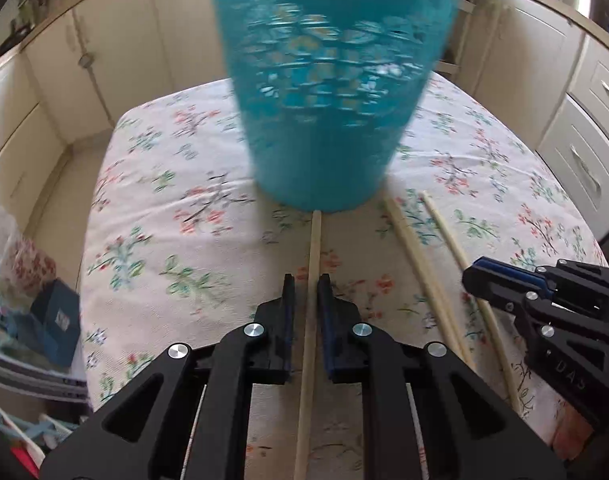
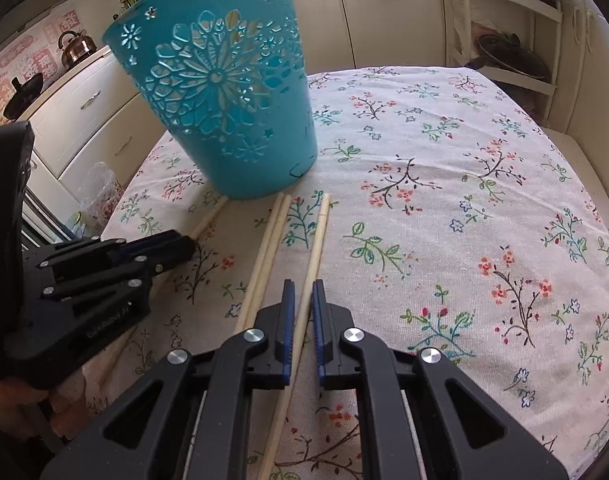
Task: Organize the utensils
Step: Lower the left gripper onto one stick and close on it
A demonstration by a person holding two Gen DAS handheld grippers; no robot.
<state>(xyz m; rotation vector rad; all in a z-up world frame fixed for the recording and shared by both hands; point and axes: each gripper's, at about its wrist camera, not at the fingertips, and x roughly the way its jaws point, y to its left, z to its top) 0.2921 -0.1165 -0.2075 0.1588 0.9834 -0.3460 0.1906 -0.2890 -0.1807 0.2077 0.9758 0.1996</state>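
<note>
Slim wooden chopsticks (image 1: pixel 313 280) (image 2: pixel 304 304) sit pinched in each hand-held gripper (image 1: pixel 306 286) (image 2: pixel 301 292) near perforated teal basket (image 2: pixel 220 96).

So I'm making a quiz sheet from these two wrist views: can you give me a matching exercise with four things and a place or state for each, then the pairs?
Things:
1. teal basket
2. left gripper
3. right gripper
4. pair of chopsticks

Places or states:
A. lying side by side on the cloth, between the two held sticks
B. shut on the chopstick whose far end reaches the basket's base
C. standing upright on the floral tablecloth
D. shut on the chopstick lying farthest right

Pairs: 1-C, 2-B, 3-D, 4-A
</note>
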